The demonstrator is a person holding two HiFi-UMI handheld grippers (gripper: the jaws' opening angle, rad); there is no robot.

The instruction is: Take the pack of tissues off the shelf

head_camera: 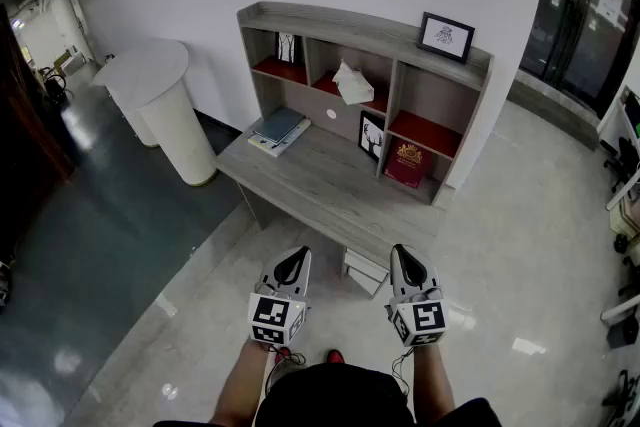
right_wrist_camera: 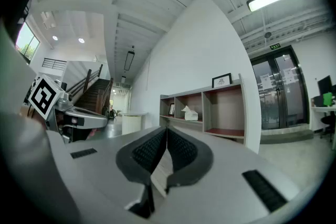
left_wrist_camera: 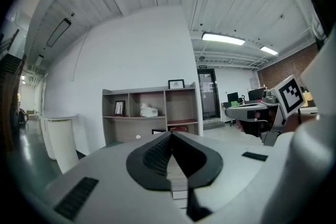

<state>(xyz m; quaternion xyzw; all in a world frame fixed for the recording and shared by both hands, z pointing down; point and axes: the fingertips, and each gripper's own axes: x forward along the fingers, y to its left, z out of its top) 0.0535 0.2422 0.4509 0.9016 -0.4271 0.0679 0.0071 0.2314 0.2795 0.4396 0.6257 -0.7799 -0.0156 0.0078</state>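
We see tissues (head_camera: 353,83) in the middle compartment of the shelf (head_camera: 340,20), well ahead; left gripper (head_camera: 293,266) and right gripper (head_camera: 406,261) about equally far, jaws closed, empty.

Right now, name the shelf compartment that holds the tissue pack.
The upper middle compartment: the tissue pack sits there; the left compartment holds a framed picture, the right compartment nothing.

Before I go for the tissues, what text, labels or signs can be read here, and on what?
Nothing reads clearly.
Green sign above the glass door: too small.
Notices on that door: blurred.
Gold print on the red item in the lower right bay of the shelf: unreadable.
Framed picture on the shelf top: caption too small.
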